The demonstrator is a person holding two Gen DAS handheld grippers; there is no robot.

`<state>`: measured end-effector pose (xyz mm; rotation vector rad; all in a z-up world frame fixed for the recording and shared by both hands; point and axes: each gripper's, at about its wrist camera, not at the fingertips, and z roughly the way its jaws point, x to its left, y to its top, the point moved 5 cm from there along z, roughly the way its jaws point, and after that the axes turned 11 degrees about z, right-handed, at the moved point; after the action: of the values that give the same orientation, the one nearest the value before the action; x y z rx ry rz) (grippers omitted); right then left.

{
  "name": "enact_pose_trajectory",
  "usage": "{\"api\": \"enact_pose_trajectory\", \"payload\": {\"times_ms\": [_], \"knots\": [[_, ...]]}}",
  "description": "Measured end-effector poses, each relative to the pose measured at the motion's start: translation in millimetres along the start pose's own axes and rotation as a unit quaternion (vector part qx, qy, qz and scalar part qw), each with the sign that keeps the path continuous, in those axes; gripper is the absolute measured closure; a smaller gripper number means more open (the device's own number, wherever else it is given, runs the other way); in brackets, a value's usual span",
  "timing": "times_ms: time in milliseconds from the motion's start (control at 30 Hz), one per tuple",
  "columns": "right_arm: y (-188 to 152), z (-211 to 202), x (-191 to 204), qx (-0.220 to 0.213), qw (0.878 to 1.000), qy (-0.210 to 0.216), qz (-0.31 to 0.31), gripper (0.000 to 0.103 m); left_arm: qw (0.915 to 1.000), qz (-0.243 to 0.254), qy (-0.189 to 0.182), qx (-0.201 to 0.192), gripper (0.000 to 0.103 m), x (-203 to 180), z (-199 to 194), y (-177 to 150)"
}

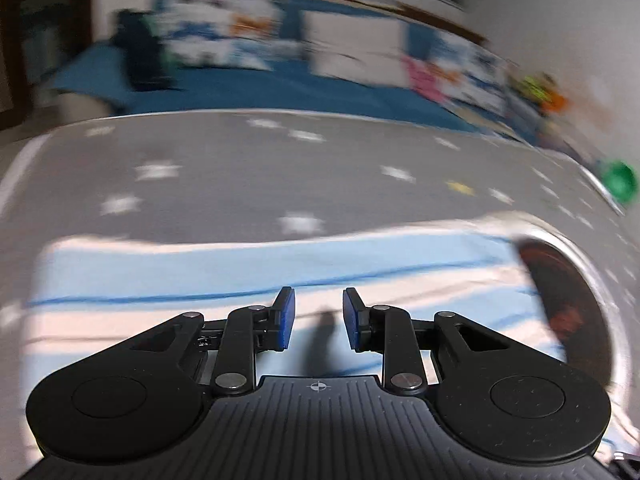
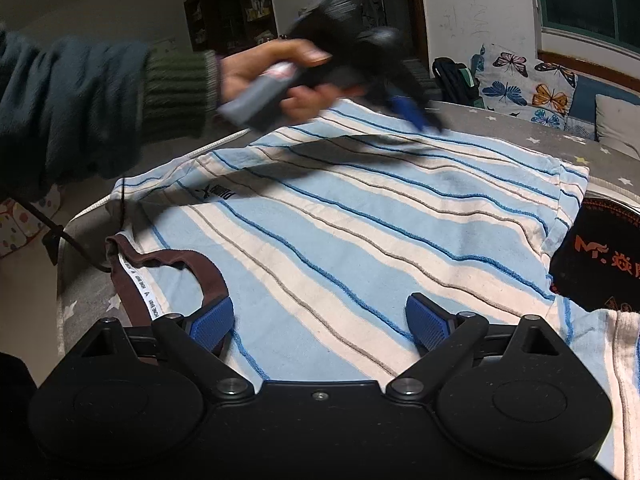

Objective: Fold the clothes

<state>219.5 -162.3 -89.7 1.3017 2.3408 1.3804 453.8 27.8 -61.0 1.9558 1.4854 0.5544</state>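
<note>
A light-blue and white striped shirt (image 2: 360, 208) lies flat on a grey star-patterned cover (image 2: 560, 140), its brown collar (image 2: 168, 268) at the near left. My right gripper (image 2: 320, 320) hovers low over the collar end, jaws wide open, and its left finger (image 2: 212, 320) sits just beside the collar. A hand (image 2: 260, 72) in a dark sleeve holds my left gripper (image 2: 416, 116) above the shirt's far edge, blurred. In the left wrist view the left gripper (image 1: 319, 314) stands a little open over the striped shirt (image 1: 200, 272) with nothing between its pads.
A black round thing with orange lettering (image 2: 600, 252) lies on the shirt's right edge, also seen as a dark round thing (image 1: 560, 300). Butterfly-print cushions (image 2: 520, 80) and a dark bag (image 2: 452, 76) sit behind. A green object (image 1: 620, 184) is at the cover's right rim.
</note>
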Motion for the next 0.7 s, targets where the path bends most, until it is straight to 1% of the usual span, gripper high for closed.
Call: {"api": "enact_pose_trajectory", "payload": {"times_ms": [33, 100, 133, 167, 233, 300, 333, 400, 433, 467, 500, 533, 600, 700], "knots": [[-0.2, 0.3, 0.6, 0.001, 1.0, -0.001, -0.001, 0.006, 0.9999, -0.009, 0.005, 0.002, 0.076, 9.6, -1.8, -2.7], [-0.7, 1.2, 2.7, 0.002, 1.0, -0.005, -0.008, 0.005, 0.9989, -0.043, 0.012, 0.014, 0.076, 42.2, -5.8, -13.5], [-0.9, 2.2, 3.2, 0.003, 1.0, -0.006, -0.009, 0.005, 0.9985, -0.05, 0.014, 0.014, 0.077, 49.4, -6.1, -16.5], [-0.9, 2.6, 3.4, 0.003, 1.0, -0.007, -0.009, 0.005, 0.9977, -0.065, 0.016, 0.013, 0.083, 62.4, -6.2, -21.1], [-0.7, 2.9, 3.7, 0.003, 1.0, -0.008, -0.009, 0.005, 0.996, -0.089, 0.009, 0.002, 0.085, 78.4, -7.6, -24.0], [-0.9, 3.0, 3.9, 0.005, 1.0, -0.011, -0.012, 0.005, 0.9923, -0.123, -0.001, -0.011, 0.085, 95.1, -9.0, -24.1], [-1.1, 3.0, 4.1, 0.005, 1.0, -0.012, -0.014, 0.004, 0.9911, -0.132, 0.0, -0.016, 0.089, 101.4, -9.1, -23.8], [-1.5, 2.8, 4.8, 0.006, 1.0, -0.015, -0.017, 0.004, 0.9891, -0.145, -0.001, -0.024, 0.089, 108.9, -10.8, -22.7], [-1.8, 2.7, 5.2, 0.007, 1.0, -0.016, -0.018, 0.004, 0.9893, -0.143, 0.004, -0.03, 0.089, 111.2, -12.2, -21.4], [-2.1, 2.9, 5.3, 0.007, 1.0, -0.018, -0.019, 0.004, 0.9913, -0.125, 0.022, -0.036, 0.083, 110.9, -14.0, -18.8], [-2.3, 3.1, 5.3, 0.008, 1.0, -0.019, -0.02, 0.003, 0.9913, -0.12, 0.037, -0.038, 0.077, 112.9, -13.7, -17.6], [-2.5, 3.3, 5.3, 0.008, 1.0, -0.019, -0.02, 0.003, 0.9906, -0.121, 0.05, -0.039, 0.067, 115.9, -12.9, -16.9], [-2.2, 4.4, 5.5, 0.008, 1.0, -0.021, -0.019, 0.003, 0.9872, -0.145, 0.055, -0.039, 0.067, 126.9, -9.5, -17.4], [-2.3, 5.0, 6.5, 0.009, 0.999, -0.024, -0.021, 0.002, 0.983, -0.17, 0.045, -0.053, 0.069, 135.4, -17.9, -15.4]]}}
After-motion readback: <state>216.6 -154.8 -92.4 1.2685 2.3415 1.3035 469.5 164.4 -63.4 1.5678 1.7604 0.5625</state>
